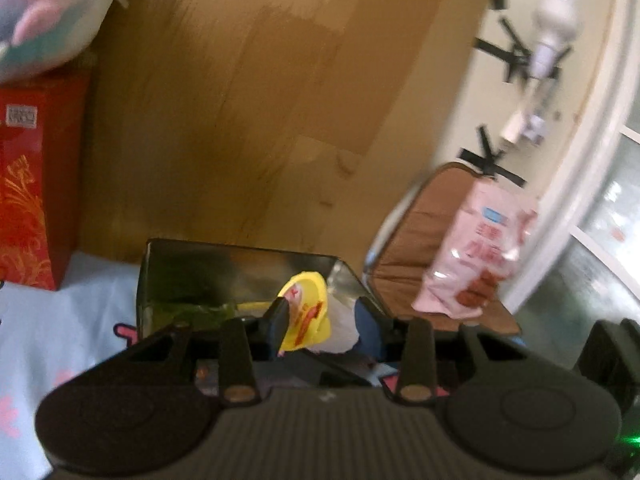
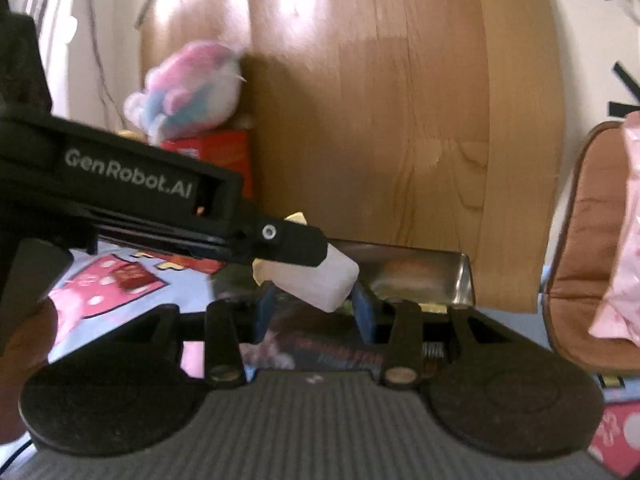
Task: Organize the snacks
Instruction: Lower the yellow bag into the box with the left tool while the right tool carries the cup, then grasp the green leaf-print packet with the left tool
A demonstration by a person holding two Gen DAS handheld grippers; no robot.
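My left gripper is shut on a yellow snack packet with a white part, held just above the near edge of a shiny metal tin. In the right wrist view the left gripper's arm crosses in front, its white fingertip over the same tin. My right gripper has its blue fingers apart, with a dark snack packet lying between and below them. Whether they grip it is unclear.
A red box with a pastel plush toy on top stands at the left. A wooden board rises behind the tin. A brown chair holds a pink bag at the right. A light blue patterned cloth covers the table.
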